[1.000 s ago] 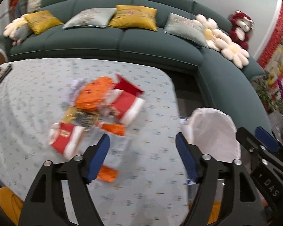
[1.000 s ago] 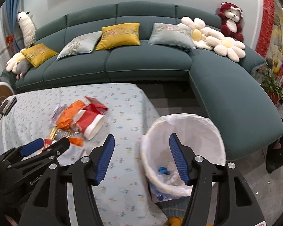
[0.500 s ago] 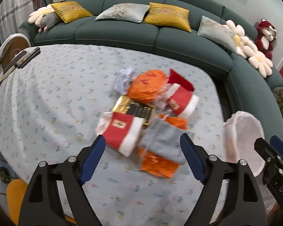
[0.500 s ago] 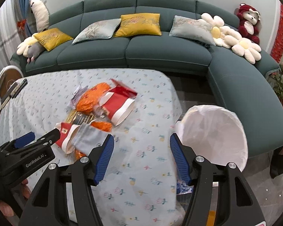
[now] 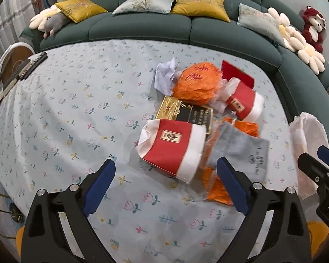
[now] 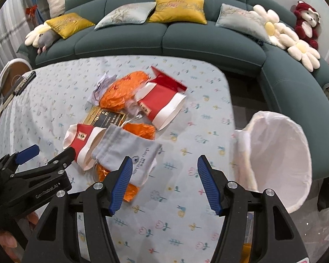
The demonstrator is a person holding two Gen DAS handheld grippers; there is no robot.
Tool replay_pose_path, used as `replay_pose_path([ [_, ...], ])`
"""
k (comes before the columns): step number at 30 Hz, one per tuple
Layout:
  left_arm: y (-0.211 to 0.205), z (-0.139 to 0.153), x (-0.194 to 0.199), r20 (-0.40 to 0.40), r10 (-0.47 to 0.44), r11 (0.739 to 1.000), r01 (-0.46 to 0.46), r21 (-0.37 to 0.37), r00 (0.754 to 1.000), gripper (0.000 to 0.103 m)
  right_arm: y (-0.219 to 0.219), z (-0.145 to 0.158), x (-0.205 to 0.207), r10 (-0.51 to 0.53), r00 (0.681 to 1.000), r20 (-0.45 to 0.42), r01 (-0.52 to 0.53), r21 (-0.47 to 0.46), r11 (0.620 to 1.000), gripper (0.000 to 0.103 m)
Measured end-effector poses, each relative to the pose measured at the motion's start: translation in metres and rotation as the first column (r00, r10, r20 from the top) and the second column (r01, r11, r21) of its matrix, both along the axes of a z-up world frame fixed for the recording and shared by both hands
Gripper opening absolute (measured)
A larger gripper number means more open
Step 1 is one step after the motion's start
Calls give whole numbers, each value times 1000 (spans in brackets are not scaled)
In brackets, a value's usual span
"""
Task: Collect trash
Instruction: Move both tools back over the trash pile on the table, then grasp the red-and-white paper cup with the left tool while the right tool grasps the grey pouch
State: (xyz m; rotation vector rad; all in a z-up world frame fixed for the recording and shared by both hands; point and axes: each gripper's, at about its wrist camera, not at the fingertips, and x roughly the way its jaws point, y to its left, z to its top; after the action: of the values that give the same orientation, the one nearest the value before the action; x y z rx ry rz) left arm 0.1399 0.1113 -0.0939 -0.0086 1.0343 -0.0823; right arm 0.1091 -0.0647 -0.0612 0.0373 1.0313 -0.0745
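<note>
Trash lies heaped in the middle of the tabletop (image 5: 61, 109), which wears a pale blue cloth printed with small flowers. Going left to right in the left wrist view: a crumpled white paper scrap (image 5: 165, 77), a wrinkled orange plastic bag (image 5: 197, 83), a gold-and-black flat packet (image 5: 186, 114), a red-and-white paper bag (image 5: 173, 149) lying on its side, a grey drawstring cloth pouch (image 5: 241, 151) and a second red-and-white paper bag (image 5: 244, 103). The left gripper (image 5: 165, 184) hangs above the near edge of the heap, its jaws opening with nothing between them. The right gripper (image 6: 163, 184) hovers over bare cloth, jaws apart and empty, the grey pouch just beside its left finger. A white-lined round trash bin (image 6: 278, 153) stands off the tabletop's right edge.
</note>
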Motion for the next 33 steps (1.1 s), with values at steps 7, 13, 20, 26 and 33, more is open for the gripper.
replay_pose_path([
  [7, 4, -25, 23, -48, -15, 1000, 15, 3, 999, 91, 11, -28, 24, 17, 998, -60, -16, 24, 1000, 59],
  [13, -3, -38, 36, -67, -47, 999, 47, -6, 997, 91, 17, -45, 36, 23, 995, -95, -18, 48, 999, 58],
  [20, -4, -50, 48, -98, -42, 999, 41, -11, 994, 90, 23, -59, 40, 46, 991, -126, -38, 65, 997, 38],
  [26, -4, -49, 47, -97, -30, 999, 29, -13, 995, 87, 18, -60, 40, 39, 991, -129, -29, 79, 996, 12],
  [33, -9, -35, 38, -67, -34, 999, 33, -9, 997, 87, 10, -40, 35, 33, 996, -78, -25, 96, 995, 6],
])
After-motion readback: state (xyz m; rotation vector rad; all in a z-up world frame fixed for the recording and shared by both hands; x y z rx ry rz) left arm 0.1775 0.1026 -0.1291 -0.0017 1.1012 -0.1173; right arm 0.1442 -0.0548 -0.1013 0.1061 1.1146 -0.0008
